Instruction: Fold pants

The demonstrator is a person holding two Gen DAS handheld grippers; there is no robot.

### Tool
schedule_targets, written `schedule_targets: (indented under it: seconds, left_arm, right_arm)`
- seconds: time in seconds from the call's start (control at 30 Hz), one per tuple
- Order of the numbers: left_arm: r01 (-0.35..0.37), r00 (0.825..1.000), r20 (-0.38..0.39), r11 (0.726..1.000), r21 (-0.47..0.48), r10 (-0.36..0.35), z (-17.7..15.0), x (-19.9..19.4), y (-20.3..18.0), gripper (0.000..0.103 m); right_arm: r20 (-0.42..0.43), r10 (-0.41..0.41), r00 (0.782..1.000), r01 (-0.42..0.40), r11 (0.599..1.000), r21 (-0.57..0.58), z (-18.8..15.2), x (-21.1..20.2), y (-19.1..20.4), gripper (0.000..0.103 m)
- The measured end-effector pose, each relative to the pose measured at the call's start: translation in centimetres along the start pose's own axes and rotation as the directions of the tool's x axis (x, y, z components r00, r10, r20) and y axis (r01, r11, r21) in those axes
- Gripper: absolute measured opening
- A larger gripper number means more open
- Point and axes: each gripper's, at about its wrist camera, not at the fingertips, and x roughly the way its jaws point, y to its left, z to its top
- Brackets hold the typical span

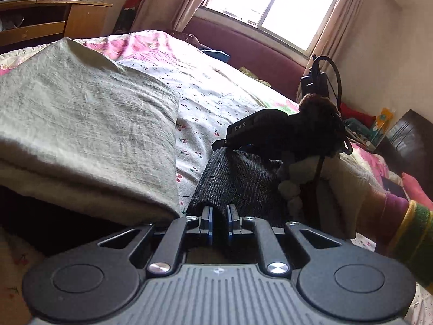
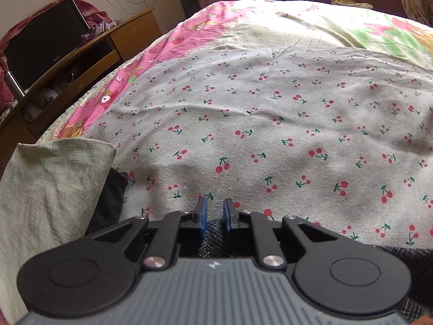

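The pants (image 1: 238, 181) are dark grey ribbed fabric, held up off the bed. In the left wrist view my left gripper (image 1: 219, 216) is shut on one edge of them. The right gripper (image 1: 224, 143) shows beyond it, pinching the far top corner of the same fabric. In the right wrist view my right gripper (image 2: 215, 212) has its blue pads close together with the dark pants (image 2: 213, 230) under and behind them. The cloth between the pads is mostly hidden by the gripper body.
The bed carries a white cherry-print sheet (image 2: 270, 122) over a pink cartoon cover (image 2: 173, 40). A folded pale green cloth (image 1: 81, 124) lies at the left, with a dark garment (image 2: 111, 203) beside it. A wooden desk (image 2: 81, 62) stands left. A window (image 1: 270, 2) is behind the headboard.
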Motion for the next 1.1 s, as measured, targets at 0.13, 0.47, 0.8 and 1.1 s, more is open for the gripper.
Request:
schedule_targets:
  seconds: [0.13, 0.47, 0.8, 1.1]
  left_arm:
    - [-0.036, 0.999, -0.011, 0.996, 0.081, 0.037, -0.4, -1.1, -0.8, 0.029]
    - [-0.031, 0.998, 0.052, 0.968, 0.249, 0.019, -1.0, -5.4, -4.5, 0.030]
    - [0.222, 0.975, -0.103, 0.796, 0.563, -0.198, -4.4, -0.8, -14.9, 0.047]
    - [0.279, 0.955, -0.245, 0.794, 0.540, -0.169, -5.4, 1.7, -15.2, 0.046]
  right_arm:
    - [0.095, 0.010, 0.995, -0.010, 1.000, -0.004, 0.7, -3.3, 0.4, 0.016]
    - [0.274, -0.137, 0.952, 0.096, 0.983, 0.157, -4.3, -18.2, -8.1, 0.036]
    - [0.185, -0.006, 0.983, -0.087, 0.866, 0.493, -9.9, -13.7, -15.4, 0.060]
    - [0.264, 0.138, 0.955, -0.273, 0.759, 0.592, -8.3, -13.5, -17.4, 0.022]
